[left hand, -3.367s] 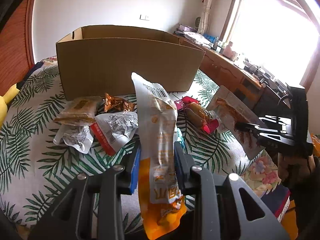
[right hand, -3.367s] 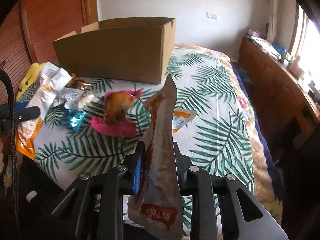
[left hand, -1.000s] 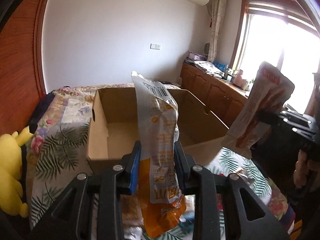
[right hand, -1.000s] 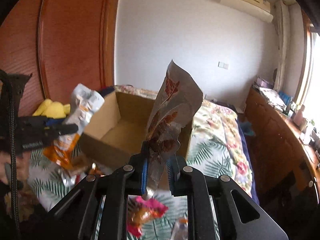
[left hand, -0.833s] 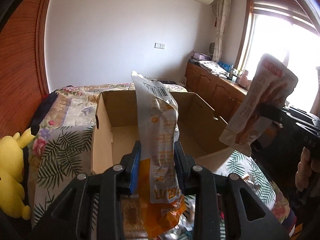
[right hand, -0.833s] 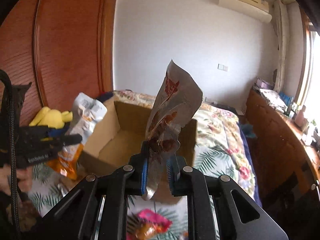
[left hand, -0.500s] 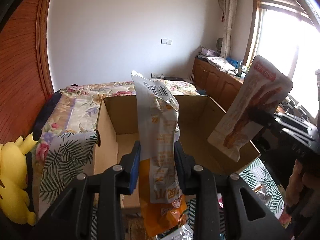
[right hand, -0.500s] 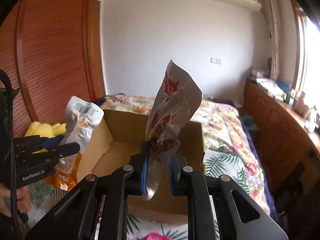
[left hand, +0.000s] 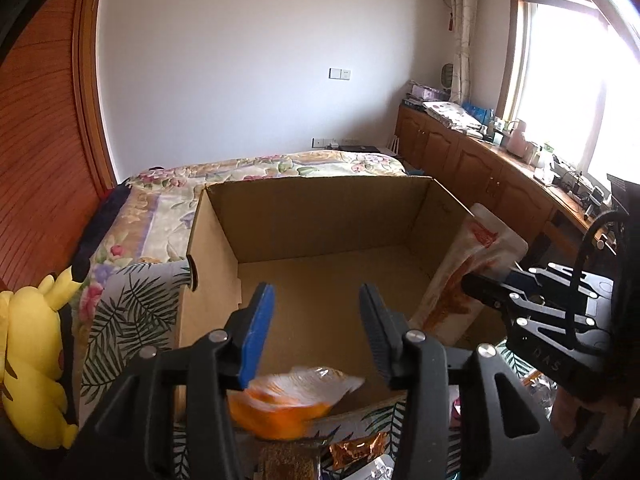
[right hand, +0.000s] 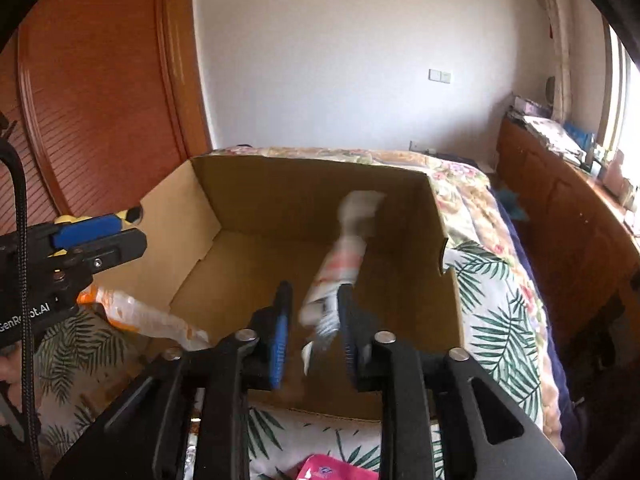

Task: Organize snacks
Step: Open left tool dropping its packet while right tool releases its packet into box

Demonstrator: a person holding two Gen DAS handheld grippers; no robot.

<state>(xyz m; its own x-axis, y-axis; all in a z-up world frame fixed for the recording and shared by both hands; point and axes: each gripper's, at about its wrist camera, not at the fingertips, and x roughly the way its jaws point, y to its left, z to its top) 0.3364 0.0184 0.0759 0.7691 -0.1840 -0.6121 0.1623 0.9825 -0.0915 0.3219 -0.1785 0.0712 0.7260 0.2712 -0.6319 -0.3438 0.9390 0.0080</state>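
Snacks are going into the cardboard box [left hand: 320, 216] on the bed [right hand: 492, 280] — big, stiff-walled, open-topped, its floor bare as far as both views show, so it should take a dropped packet without fuss. Two pouches are being let go over it. The longer one, a pale pouch with reddish print [right hand: 344, 264], hangs blurred between the jaws of the right gripper [right hand: 312, 320], which have just been opening; the pads no longer look to press it, though its lower end sits close against the right-hand pad. It looks light, flat and floppy, with slick film — best pinched across a sealed end. The orange-and-white pouch [left hand: 288, 396] is smeared with motion below the left gripper [left hand: 316, 328], whose jaws have just parted and stand clear of it; it lies over the box's near wall, and whether it lands inside I cannot tell. Smaller wrapped pieces — a gold foil one [left hand: 356, 450], a pink one [right hand: 332, 470] — lie on the bed in front of the box; crinkly and light, likely to slide unless gripped mid-body.
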